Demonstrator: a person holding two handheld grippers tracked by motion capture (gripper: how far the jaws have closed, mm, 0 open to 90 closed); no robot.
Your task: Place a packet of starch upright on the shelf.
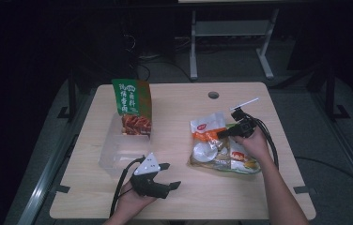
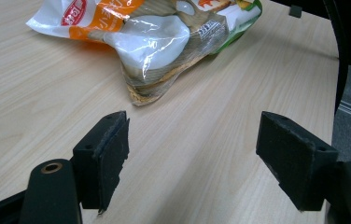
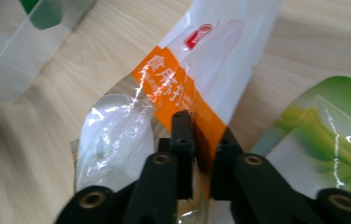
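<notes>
Orange-and-white snack bag [image 3: 183, 93] sits pinched between the right hand-held gripper [image 3: 200, 135] jaws.

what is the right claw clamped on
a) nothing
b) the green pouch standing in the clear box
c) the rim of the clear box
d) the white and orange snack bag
d: in the right gripper view the right claw has its jaws pinched together on the film of the white and orange snack bag.

the print on the green snack bag [image 1: 131, 99] at eleven o'clock is too small to read. the orange-and-white packet [image 3: 197, 79] runs off the right gripper view's top edge at twelve o'clock, its lower part hidden behind the jaws.
</notes>
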